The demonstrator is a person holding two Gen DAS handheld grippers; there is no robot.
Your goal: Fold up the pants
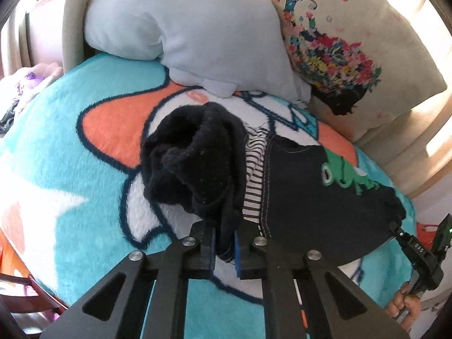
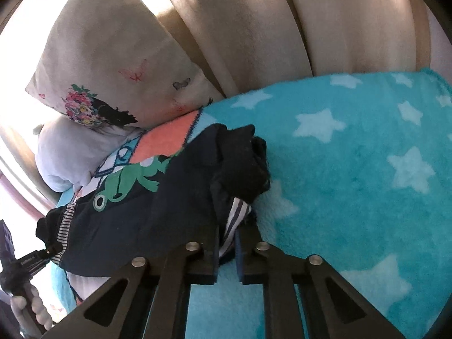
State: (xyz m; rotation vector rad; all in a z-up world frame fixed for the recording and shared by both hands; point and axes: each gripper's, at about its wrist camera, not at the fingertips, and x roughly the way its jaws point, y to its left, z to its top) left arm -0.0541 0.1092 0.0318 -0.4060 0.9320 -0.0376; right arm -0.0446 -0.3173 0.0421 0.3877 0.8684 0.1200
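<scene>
The dark navy pants (image 1: 305,186) with a green frog print and striped lining lie on a turquoise blanket (image 1: 70,130). My left gripper (image 1: 224,243) is shut on a bunched dark edge of the pants, which rises in a crumpled fold (image 1: 192,158) ahead of the fingers. My right gripper (image 2: 227,247) is shut on the other striped edge of the pants (image 2: 135,214). The right gripper also shows at the lower right of the left wrist view (image 1: 395,230), and the left gripper at the lower left of the right wrist view (image 2: 52,250).
A pale blue pillow (image 1: 192,34) and a cream floral pillow (image 1: 353,50) lean at the back against a beige padded headboard (image 2: 310,28). The starred blanket (image 2: 367,155) spreads to the right. A dark wooden chair (image 1: 25,291) stands at the left edge.
</scene>
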